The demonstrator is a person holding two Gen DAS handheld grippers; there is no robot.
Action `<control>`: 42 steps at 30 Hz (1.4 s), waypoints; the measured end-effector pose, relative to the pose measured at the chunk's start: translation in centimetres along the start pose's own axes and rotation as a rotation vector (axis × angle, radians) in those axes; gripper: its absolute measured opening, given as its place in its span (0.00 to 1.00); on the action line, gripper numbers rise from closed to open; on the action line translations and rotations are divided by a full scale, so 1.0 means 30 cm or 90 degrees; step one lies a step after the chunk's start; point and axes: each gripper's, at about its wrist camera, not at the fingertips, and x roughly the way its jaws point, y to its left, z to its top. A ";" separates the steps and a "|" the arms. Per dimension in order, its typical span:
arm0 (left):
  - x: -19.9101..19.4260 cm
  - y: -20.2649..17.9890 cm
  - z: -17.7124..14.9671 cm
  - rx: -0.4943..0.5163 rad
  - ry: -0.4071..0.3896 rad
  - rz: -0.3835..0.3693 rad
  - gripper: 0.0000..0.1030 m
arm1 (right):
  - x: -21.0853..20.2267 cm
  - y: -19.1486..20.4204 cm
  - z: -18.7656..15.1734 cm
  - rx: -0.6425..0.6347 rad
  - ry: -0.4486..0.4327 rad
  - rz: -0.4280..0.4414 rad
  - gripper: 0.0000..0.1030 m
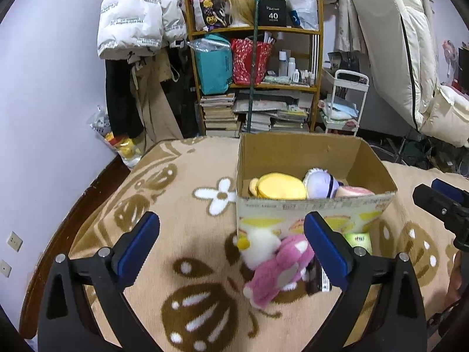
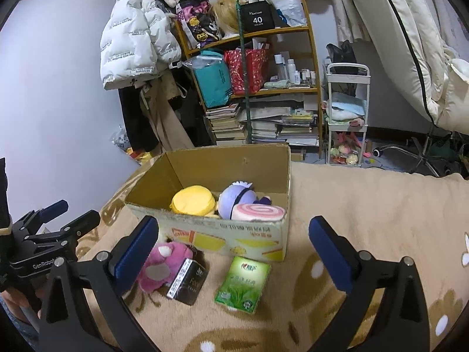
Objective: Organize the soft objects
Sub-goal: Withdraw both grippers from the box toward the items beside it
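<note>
Pink plush lengthwise toward box

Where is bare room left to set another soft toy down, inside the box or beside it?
Inside the cardboard box, the strip along its far wall behind the yellow plush and purple plush is bare. Blanket right of the box is open. The front is crowded: pink plush, black packet, green packet.

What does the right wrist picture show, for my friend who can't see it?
An open cardboard box sits on a beige patterned blanket, holding a yellow plush, a purple plush and a pink swirl roll plush. In front lie a pink plush, a black packet and a green tissue pack, between the open right hand-held gripper fingers.
</note>
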 end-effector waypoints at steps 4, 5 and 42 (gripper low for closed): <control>-0.009 0.013 -0.027 -0.006 0.024 0.000 0.95 | -0.009 0.005 -0.013 -0.002 0.005 -0.006 1.00; -0.007 0.017 -0.033 -0.009 0.031 0.000 0.95 | -0.010 0.005 -0.015 -0.002 0.005 -0.008 1.00; 0.389 0.052 -0.066 -0.087 0.206 -0.053 0.95 | 0.289 -0.055 -0.099 0.032 0.195 -0.061 1.00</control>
